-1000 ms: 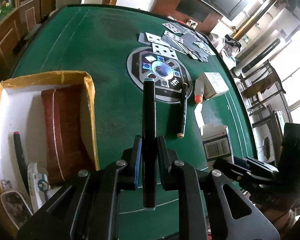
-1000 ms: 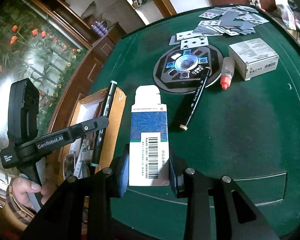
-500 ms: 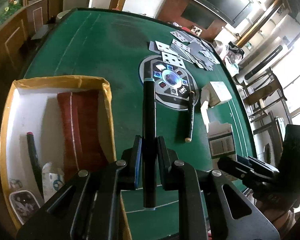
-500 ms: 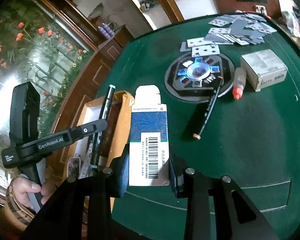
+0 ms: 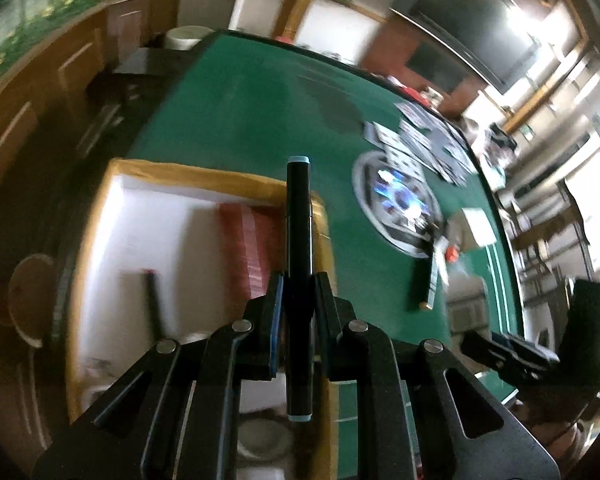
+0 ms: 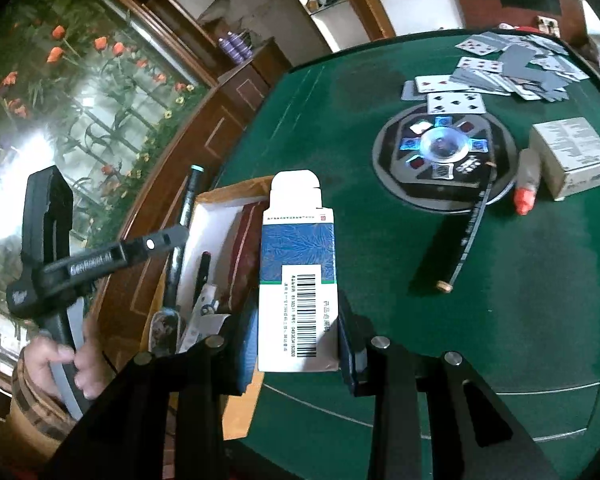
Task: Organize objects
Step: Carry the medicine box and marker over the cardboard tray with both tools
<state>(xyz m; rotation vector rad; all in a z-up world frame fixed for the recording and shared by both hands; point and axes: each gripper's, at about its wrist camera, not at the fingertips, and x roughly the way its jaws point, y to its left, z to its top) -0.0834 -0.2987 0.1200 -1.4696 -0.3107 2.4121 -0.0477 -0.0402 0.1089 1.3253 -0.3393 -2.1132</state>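
Note:
My left gripper point(image 5: 299, 288) is shut on a black marker point(image 5: 298, 240) with pale blue end caps and holds it over the right edge of the open cardboard box point(image 5: 112, 208). The box holds a dark red case point(image 5: 252, 248) and a black pen with a red tip point(image 5: 154, 304). My right gripper point(image 6: 296, 344) is shut on a blue and white carton with a barcode point(image 6: 298, 272), held above the green table beside the same box point(image 6: 220, 200). The left gripper and its marker point(image 6: 180, 224) also show in the right wrist view.
On the green table lie a round black and silver disc point(image 6: 444, 156), a black pen point(image 6: 470, 236), a small bottle with a red cap point(image 6: 526, 184), a white carton point(image 6: 572, 156) and several scattered playing cards point(image 6: 500, 68). A wooden cabinet point(image 5: 60, 76) stands left of the table.
My left gripper has swung left with the marker, from over the table to over the box. My right gripper has shifted a little left with the carton.

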